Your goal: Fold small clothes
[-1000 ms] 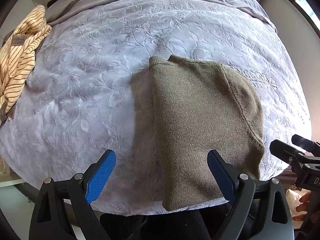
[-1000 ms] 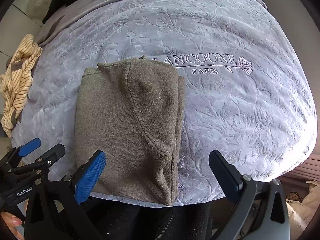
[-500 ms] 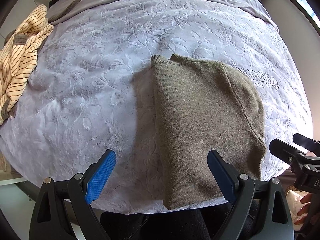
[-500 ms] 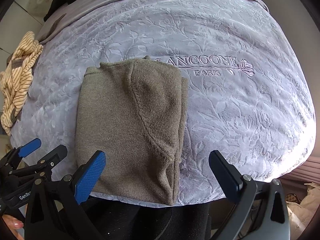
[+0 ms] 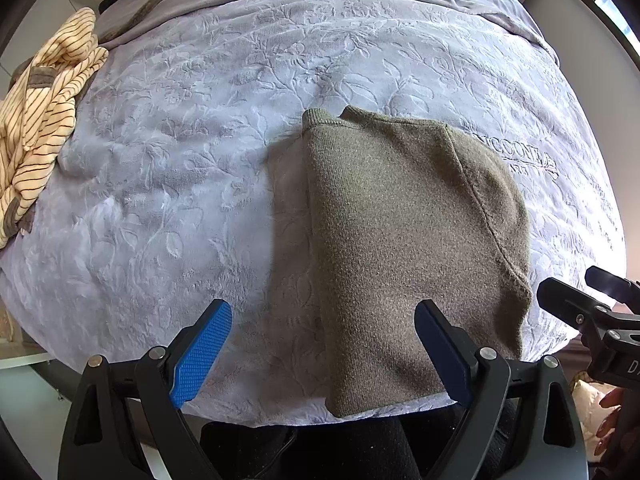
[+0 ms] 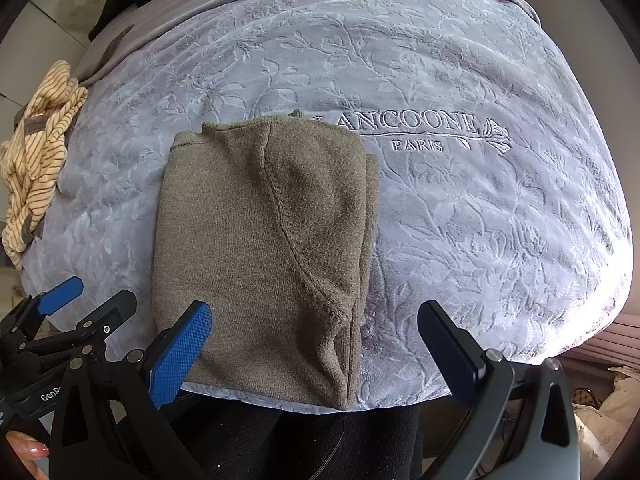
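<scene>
Bed (image 5: 200,152), embossed lilac blanket: unchanged over last second. Olive knit top (image 5: 400,240) lies folded to narrow panel at near edge, sleeve tucked across; position same, views drift slightly. Striped garment (image 5: 36,120) heaped far left, untouched. Left hand-held gripper (image 5: 322,356) and right hand-held gripper (image 6: 316,354) both spread wide, empty, hovering over hem. Likely pause before cross-fold.
</scene>
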